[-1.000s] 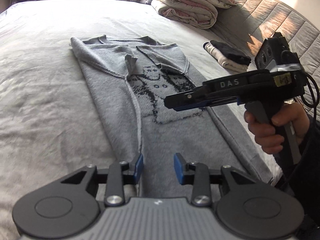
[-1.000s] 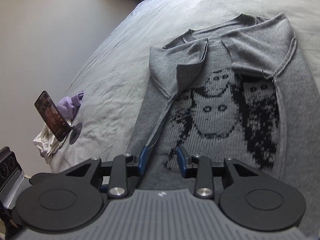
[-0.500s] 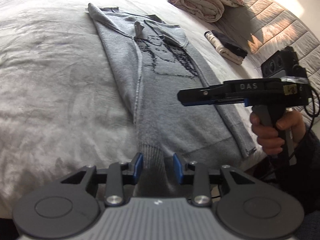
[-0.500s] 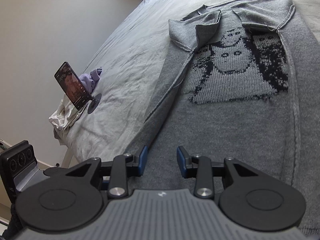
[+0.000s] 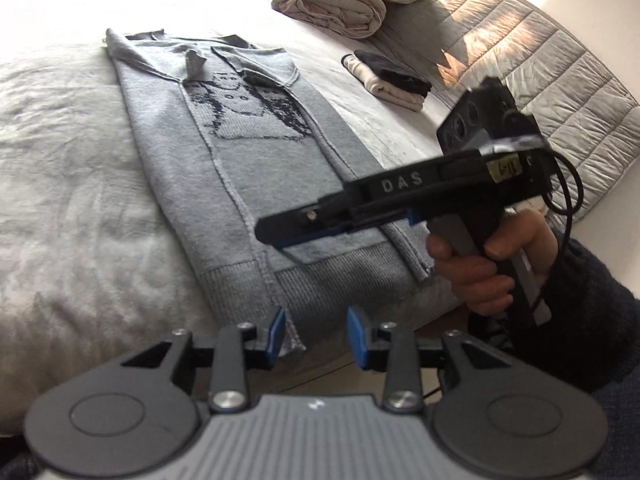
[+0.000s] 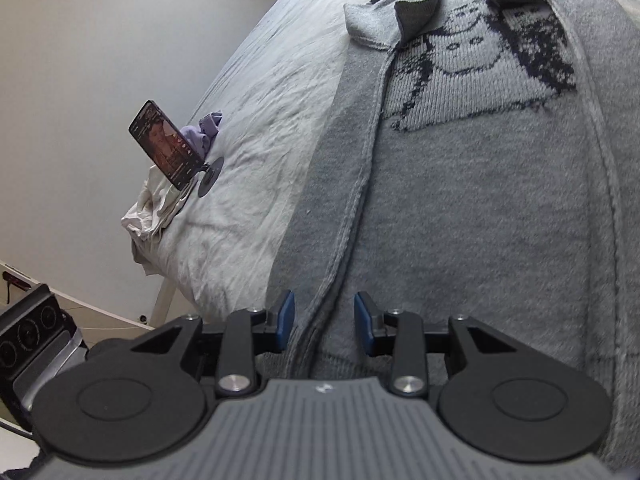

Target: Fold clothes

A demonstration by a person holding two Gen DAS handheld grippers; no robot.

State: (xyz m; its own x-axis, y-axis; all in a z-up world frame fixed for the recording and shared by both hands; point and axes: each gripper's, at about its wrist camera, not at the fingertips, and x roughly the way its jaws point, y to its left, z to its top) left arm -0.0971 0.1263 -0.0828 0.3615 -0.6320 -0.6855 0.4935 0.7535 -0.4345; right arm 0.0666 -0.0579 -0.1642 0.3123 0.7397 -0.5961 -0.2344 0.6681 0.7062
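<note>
While fingers of both grippers gape wide w/ nothing held, right gripper body reads "DAS" over sweater.

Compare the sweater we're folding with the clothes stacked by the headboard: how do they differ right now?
The grey sweater lies long, only its sides and sleeves folded in; the small clothes stack is folded compact. The sweater is one grey piece with a dark knit picture; the stack layers dark over cream. Both rest on the bed.

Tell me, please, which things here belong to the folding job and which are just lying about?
Job: grey sweater, left gripper, right gripper.
Lying about: folded quilts, small folded clothes pile, phone on stand, purple cloth, white cloth.
</note>
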